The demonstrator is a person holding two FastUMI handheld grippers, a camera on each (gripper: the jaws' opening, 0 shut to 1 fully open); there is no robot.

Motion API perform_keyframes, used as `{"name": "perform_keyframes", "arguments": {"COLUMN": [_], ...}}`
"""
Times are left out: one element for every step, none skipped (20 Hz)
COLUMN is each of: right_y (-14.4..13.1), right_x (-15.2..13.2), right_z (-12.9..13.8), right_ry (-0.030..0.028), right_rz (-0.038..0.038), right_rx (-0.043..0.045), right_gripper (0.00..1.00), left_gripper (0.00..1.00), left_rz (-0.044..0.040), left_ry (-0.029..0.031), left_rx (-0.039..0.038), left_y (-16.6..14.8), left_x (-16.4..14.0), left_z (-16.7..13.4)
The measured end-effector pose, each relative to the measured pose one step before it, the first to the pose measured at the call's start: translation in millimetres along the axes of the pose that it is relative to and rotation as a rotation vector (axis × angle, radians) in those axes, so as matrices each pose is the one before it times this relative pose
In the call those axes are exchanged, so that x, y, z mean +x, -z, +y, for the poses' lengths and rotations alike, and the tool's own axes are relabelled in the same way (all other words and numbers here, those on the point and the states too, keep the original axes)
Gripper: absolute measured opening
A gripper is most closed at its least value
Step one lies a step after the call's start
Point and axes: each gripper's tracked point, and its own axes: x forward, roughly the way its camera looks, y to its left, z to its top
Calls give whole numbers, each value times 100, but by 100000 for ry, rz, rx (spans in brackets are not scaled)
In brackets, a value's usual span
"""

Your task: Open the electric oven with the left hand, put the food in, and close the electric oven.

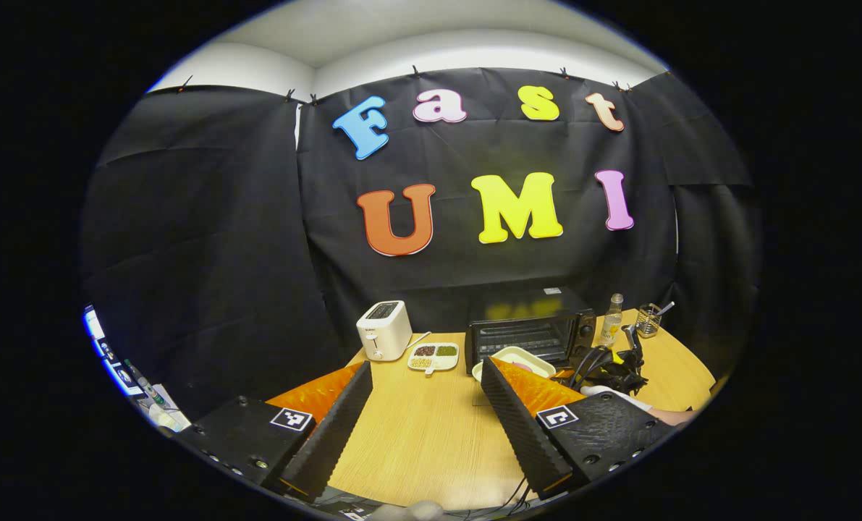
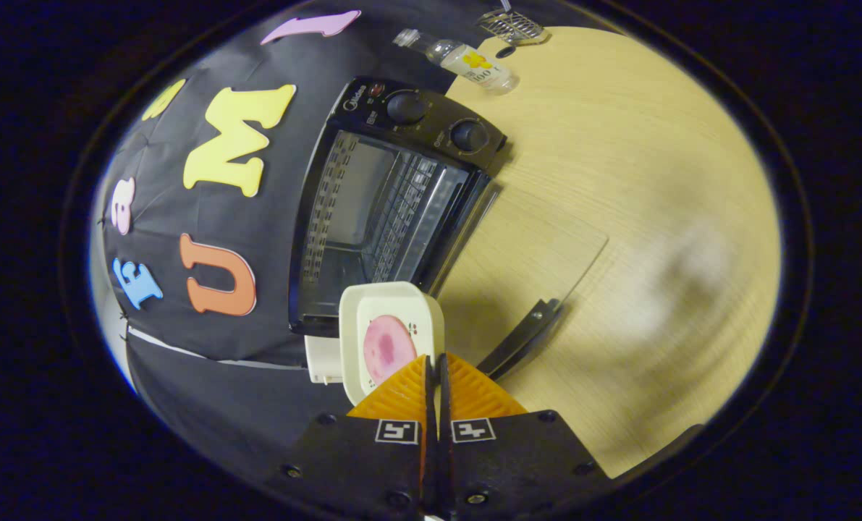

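Oven open, food at its mouth, not yet in.

My left gripper (image 1: 423, 412) hangs spread, back from the oven (image 2: 387, 195); my right gripper (image 2: 436, 376) pinches the dish (image 2: 391, 325) of food just before the cavity; closing remains.

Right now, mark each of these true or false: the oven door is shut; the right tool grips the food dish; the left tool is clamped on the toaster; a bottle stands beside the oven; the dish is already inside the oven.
1. The oven door is shut. False: the door lies folded down on the table.
2. The right tool grips the food dish. True.
3. The left tool is clamped on the toaster. False: it is open, holding nothing.
4. A bottle stands beside the oven. True.
5. The dish is already inside the oven. False: it is held in front of the opening.
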Motion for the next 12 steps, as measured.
{"name": "perform_keyframes", "arguments": {"right_y": [-300, -342, -652, -560, -756, -678, -784, -757, -940, -967, -845, -781], "right_x": [647, 650, 699, 538, 566, 554, 630, 449, 624, 556, 605, 555], "right_z": [252, 246, 149, 164, 179, 100, 113, -5, 144, 46, 241, 341], "right_ry": [121, 32, 116, 265, -7, 577, 378, 831, 445, 381, -414, -393], "right_rz": [-1032, -705, -841, -918, -1267, -1227, -1025, -1117, -1455, -1025, -972, -499], "right_rx": [513, 620, 760, 641, 403, -136, -296, 327, 1298, 622, 256, -527], "right_gripper": [0, 0, 0, 4, 0, 0, 0, 0, 0, 0, 0, 0], "left_gripper": [96, 97, 97, 97, 97, 97, 97, 97, 97, 96, 97, 97], "left_rz": [376, 55, 173, 327, 61, 228, 322, 87, 437, 640, 460, 225], "left_ry": [-691, -659, -1013, -483, -755, -404, -513, -542, -905, -740, -989, -1034], "left_rx": [-336, -447, -768, -797, -477, -334, -147, 65, 12, -241, -600, -400], "left_y": [71, -47, -42, 81, -40, 13, 10, -2, 77, 176, 3, -26], "left_x": [173, 356, 318, 368, 382, 300, 303, 283, 298, 289, 289, 281], "left_z": [345, 294, 246, 69, 69, 43, -30, 102, 146, 73, 45, -66]}}
